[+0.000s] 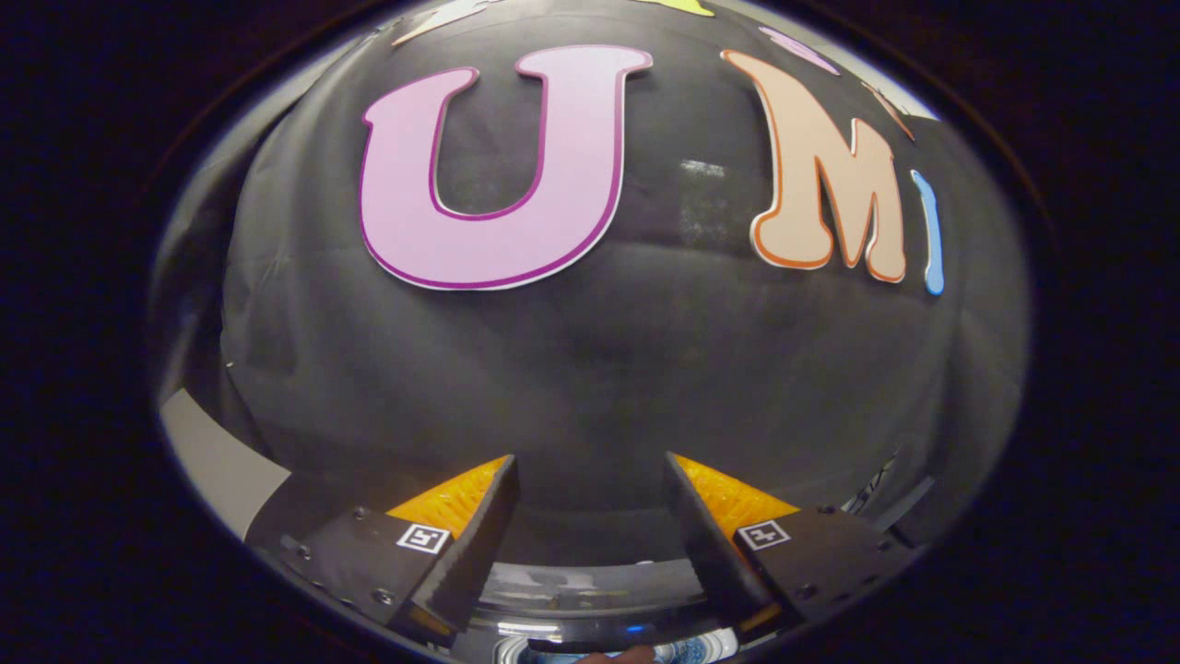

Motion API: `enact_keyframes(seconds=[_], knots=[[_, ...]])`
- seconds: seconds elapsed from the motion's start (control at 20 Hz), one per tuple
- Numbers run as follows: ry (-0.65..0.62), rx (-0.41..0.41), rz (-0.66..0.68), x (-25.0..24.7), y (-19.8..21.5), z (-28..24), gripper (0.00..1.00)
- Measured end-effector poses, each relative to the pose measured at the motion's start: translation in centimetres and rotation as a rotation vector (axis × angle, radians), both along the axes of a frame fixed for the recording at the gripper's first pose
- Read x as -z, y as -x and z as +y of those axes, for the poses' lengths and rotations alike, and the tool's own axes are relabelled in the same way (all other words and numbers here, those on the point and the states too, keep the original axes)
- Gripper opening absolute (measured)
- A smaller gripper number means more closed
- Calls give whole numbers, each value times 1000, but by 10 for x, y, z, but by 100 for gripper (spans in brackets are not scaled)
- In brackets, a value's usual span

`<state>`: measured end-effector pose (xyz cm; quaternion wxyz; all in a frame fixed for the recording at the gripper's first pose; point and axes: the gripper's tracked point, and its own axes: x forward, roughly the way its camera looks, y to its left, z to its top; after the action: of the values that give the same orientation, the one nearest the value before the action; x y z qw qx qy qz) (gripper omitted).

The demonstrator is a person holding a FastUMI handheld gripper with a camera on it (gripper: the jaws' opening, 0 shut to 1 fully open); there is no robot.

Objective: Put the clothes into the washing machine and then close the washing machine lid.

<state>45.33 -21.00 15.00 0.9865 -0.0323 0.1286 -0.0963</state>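
The gripper (590, 475) hangs wide open and empty, facing the booth wall; it likely needs to drop toward the washing machine (590, 599), whose curved rim shows at bottom centre.

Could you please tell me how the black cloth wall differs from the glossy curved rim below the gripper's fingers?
The black cloth wall is matte and creased; the glossy curved rim is smooth and mirrors lights. The wall stands beyond the open, empty hand-held gripper; the rim lies beneath its fingers. Both are dark.
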Motion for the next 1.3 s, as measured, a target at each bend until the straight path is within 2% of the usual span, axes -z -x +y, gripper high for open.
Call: enact_keyframes(seconds=[0.15, 0.4, 0.75, 1.05, 1.15, 1.3], knots=[[0, -3, 7, 3, 8, -1, 98], [7, -10, -79, -4, 20, 1, 97], [9, -1, -56, -1, 28, 1, 97], [19, 43, -39, 8, 39, -4, 97], [-9, -9, -2, 23, 34, 5, 97], [-12, -14, -1, 21, 48, 3, 97]])
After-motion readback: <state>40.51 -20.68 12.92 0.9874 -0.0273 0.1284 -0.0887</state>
